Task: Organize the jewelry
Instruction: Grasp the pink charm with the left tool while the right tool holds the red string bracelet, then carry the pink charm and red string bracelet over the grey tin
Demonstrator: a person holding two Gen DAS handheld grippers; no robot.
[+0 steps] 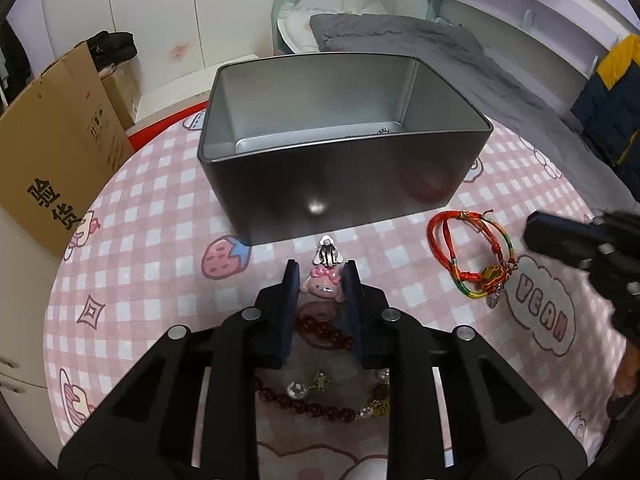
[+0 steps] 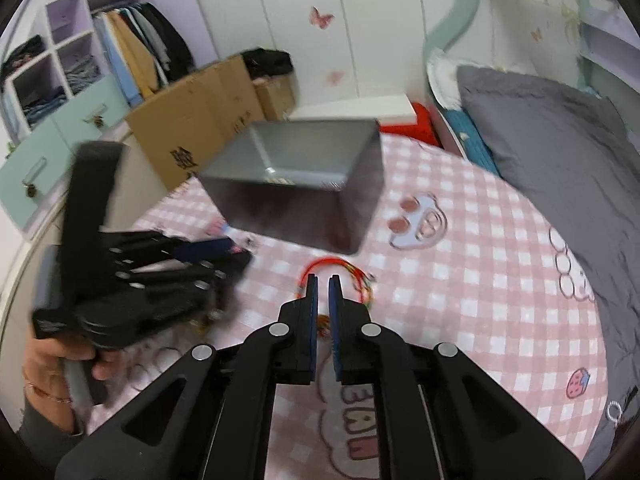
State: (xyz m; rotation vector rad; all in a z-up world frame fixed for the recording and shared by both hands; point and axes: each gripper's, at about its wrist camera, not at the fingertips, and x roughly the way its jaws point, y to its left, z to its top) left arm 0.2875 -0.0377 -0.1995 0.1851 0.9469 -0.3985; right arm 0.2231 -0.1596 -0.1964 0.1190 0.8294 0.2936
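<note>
A silver metal tin [image 1: 344, 184] stands open on the pink checked cloth, with small jewelry on its floor [image 1: 384, 131]. My left gripper [image 1: 320, 270] is open, its fingers on either side of a pink cartoon hair clip [image 1: 325, 280] with a silver clasp. A dark red bead bracelet [image 1: 320, 404] lies under the gripper. Red and multicoloured string bracelets [image 1: 472, 252] lie to the right. My right gripper [image 2: 323, 284] has its jaws nearly together, empty, above the string bracelets [image 2: 352, 274]. The tin [image 2: 304, 196] shows blurred in the right wrist view.
A cardboard box [image 1: 56, 140] stands left of the table. A bed with a grey duvet [image 1: 460, 52] lies behind and right. The right gripper [image 1: 580, 248] enters the left wrist view from the right. The left gripper [image 2: 160, 280] and hand show at left in the right wrist view.
</note>
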